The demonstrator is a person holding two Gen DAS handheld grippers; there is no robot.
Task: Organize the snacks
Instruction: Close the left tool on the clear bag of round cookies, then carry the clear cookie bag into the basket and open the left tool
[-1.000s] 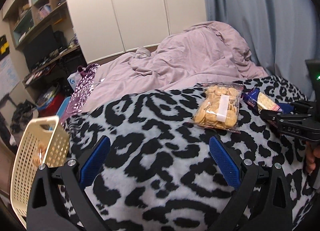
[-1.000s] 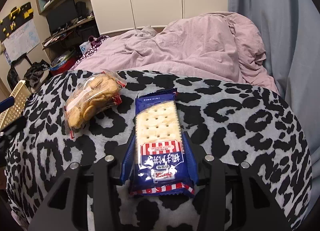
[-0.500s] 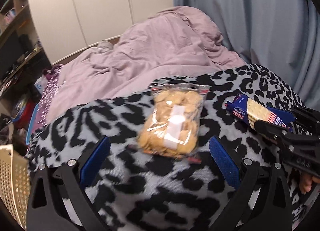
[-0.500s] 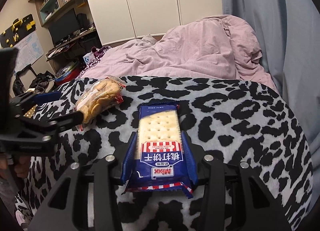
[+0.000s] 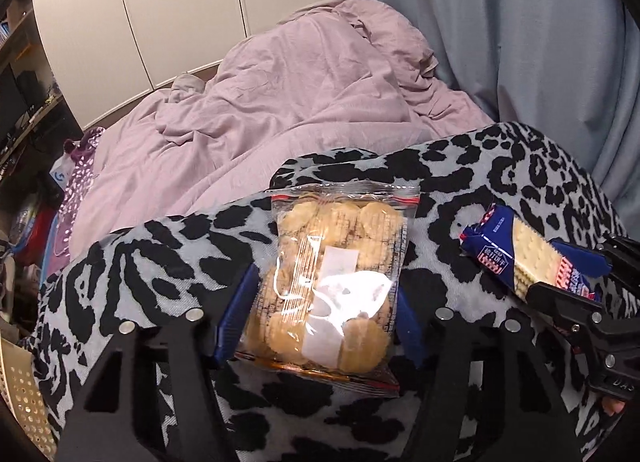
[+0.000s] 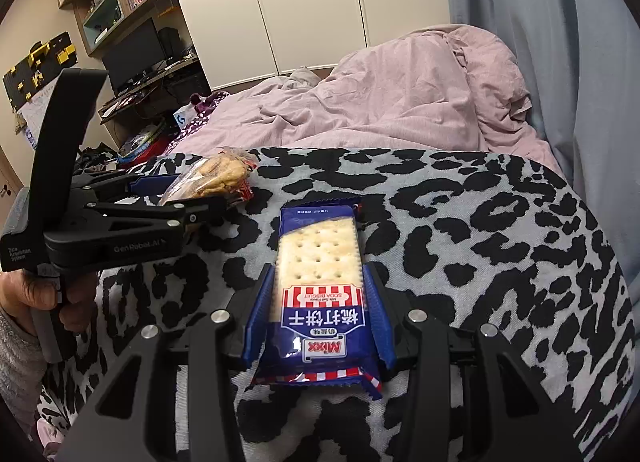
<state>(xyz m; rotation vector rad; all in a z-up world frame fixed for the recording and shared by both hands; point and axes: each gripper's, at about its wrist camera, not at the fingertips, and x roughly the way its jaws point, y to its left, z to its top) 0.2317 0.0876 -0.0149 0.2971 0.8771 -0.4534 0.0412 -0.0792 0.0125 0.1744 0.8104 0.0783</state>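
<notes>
Left wrist view: the left hand-held gripper (image 5: 320, 314) stands with its two blue pads (image 5: 236, 318) closed against the long sides of a clear bag of round biscuits (image 5: 328, 286), which lies on the leopard-print blanket (image 5: 152, 262) with its red-edged seal pointing away from the camera. To the right, just beside the bag but apart from it, a blue packet of soda crackers (image 5: 528, 258) sits between the black fingers of the right hand-held gripper (image 5: 568, 282), whose body enters from the right edge. Behind the blanket lie a rumpled pink duvet (image 5: 304, 94), a grey-blue curtain (image 5: 500, 42) and white wardrobe doors (image 5: 160, 2); the perforated wall of a cream basket (image 5: 24, 394) shows at the lower left edge. Right wrist view: the right hand-held gripper (image 6: 316, 314) has its blue pads (image 6: 258, 318) pressed against both long sides of the soda cracker packet (image 6: 320, 282), which rests flat on the leopard-print blanket (image 6: 500, 242), printed end nearest the camera. At left, the left hand-held gripper (image 6: 188, 198) reaches in sideways, its fingers narrowed around the bag of round biscuits (image 6: 216, 178); a person's hand (image 6: 44, 298) in a grey sleeve (image 6: 16, 358) grips its handle. Farther back stand the pink duvet (image 6: 400, 102), the curtain (image 6: 540, 22), the wardrobe doors (image 6: 300, 2), and shelving above a dark monitor (image 6: 132, 50).
</notes>
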